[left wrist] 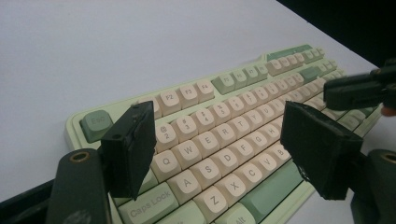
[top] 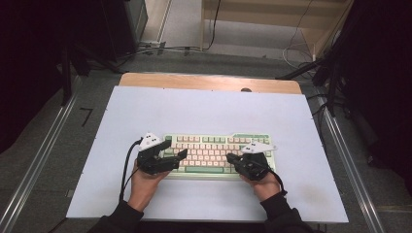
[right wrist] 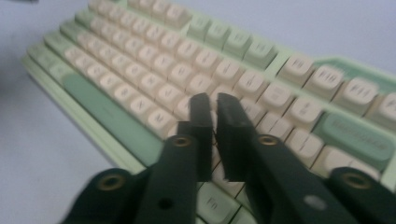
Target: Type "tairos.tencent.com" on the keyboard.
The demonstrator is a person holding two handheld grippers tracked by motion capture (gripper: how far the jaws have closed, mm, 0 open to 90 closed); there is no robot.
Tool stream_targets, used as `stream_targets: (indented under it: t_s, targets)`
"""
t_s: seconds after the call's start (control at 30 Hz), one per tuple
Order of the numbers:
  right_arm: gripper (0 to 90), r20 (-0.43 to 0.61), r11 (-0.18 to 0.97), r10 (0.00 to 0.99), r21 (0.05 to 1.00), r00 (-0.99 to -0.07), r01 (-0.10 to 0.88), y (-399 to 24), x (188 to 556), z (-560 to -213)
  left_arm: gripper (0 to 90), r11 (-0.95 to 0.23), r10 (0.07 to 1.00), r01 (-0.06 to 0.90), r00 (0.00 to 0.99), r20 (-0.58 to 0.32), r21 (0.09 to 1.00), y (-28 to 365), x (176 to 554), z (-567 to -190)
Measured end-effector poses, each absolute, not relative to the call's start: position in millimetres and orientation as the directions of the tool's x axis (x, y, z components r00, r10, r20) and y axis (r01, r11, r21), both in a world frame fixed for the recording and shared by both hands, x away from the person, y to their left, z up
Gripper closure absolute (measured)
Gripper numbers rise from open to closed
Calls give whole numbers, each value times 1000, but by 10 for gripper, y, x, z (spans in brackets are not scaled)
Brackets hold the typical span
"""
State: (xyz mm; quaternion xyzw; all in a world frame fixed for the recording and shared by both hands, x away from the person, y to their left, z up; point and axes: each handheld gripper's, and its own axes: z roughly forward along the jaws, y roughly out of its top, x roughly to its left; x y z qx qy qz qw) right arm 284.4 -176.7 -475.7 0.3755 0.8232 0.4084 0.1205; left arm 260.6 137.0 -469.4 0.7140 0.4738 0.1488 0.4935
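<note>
Left tool [left wrist: 217,149] agape, right tool [right wrist: 215,116] closed, over keyboard [left wrist: 243,107]

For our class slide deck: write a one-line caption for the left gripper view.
Open black left gripper poised above a pale green keyboard with cream keycaps on a white tabletop.
</note>
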Motion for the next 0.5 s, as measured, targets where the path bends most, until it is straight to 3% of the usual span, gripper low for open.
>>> stream_targets:
  t_s: [0.13, 0.23, 0.5]
  targets:
    - [482, 117, 307, 743, 816, -659, 490, -1846, 2852, -4704, 270, -73, 824, 532, 508, -249, 844, 1361, 2610, -4703]
    - [369, 135, 276, 760, 819, -636, 503, -1885, 2890, -4707, 270, -73, 824, 533, 509, -250, 843, 1350, 2609, -4709]
    - [324, 144, 260, 779, 812, -611, 523, -1908, 2951, -4732, 316, -85, 822, 537, 514, -245, 839, 1335, 2610, -4725]
